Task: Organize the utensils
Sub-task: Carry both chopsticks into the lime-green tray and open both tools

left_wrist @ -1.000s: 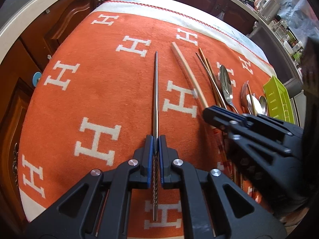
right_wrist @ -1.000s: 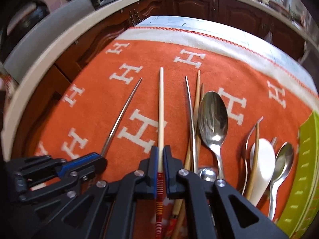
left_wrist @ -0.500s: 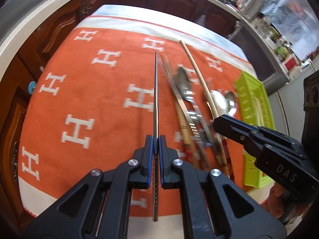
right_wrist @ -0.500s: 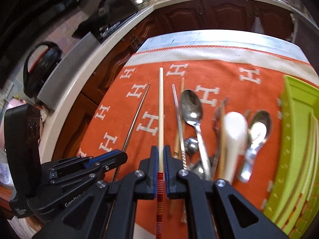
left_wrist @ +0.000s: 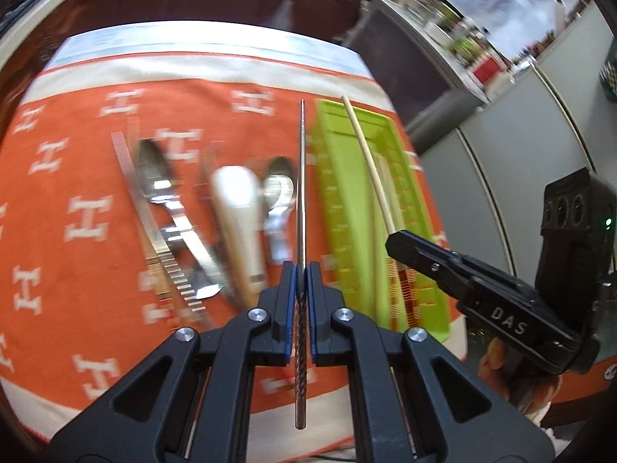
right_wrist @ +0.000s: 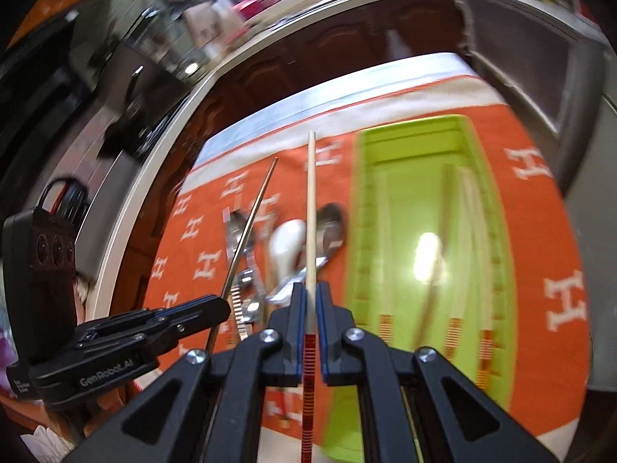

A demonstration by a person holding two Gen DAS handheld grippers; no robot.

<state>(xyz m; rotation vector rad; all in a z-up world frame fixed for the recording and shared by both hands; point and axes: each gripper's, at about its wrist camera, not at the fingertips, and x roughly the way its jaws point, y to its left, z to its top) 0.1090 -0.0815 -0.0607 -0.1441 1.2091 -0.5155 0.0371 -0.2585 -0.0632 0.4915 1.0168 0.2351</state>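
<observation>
I am clamping my left gripper (left_wrist: 301, 283) on a thin silver metal chopstick (left_wrist: 301, 193), the blue-lined fingers (left_wrist: 288, 293) closed on it just ahead of its twisted grip section, so the tapered tip is reaching toward the top centre of the left wrist view. My right gripper (right_wrist: 309, 310) is clenched the same way on a pale wooden chopstick with a red-striped end (right_wrist: 311, 208), gripping right where the stripes begin.

I am judging both as light and stiff. The metal one looks smooth and slippery, so holding near its ridged part should be keeping it from sliding. The wooden one is probably offering more friction, but being long, it could swing about the grip point.

In the right wrist view the long lime-green plastic tray (right_wrist: 497, 208) is lying to the right of centre on the orange cloth with white H letters (right_wrist: 540, 208) that covers the table, with several striped chopsticks already inside. Left of the tray, blurred, are lying a white ceramic spoon (left_wrist: 237, 208), shiny steel spoons (left_wrist: 152, 169) and other cutlery I cannot make out.
</observation>
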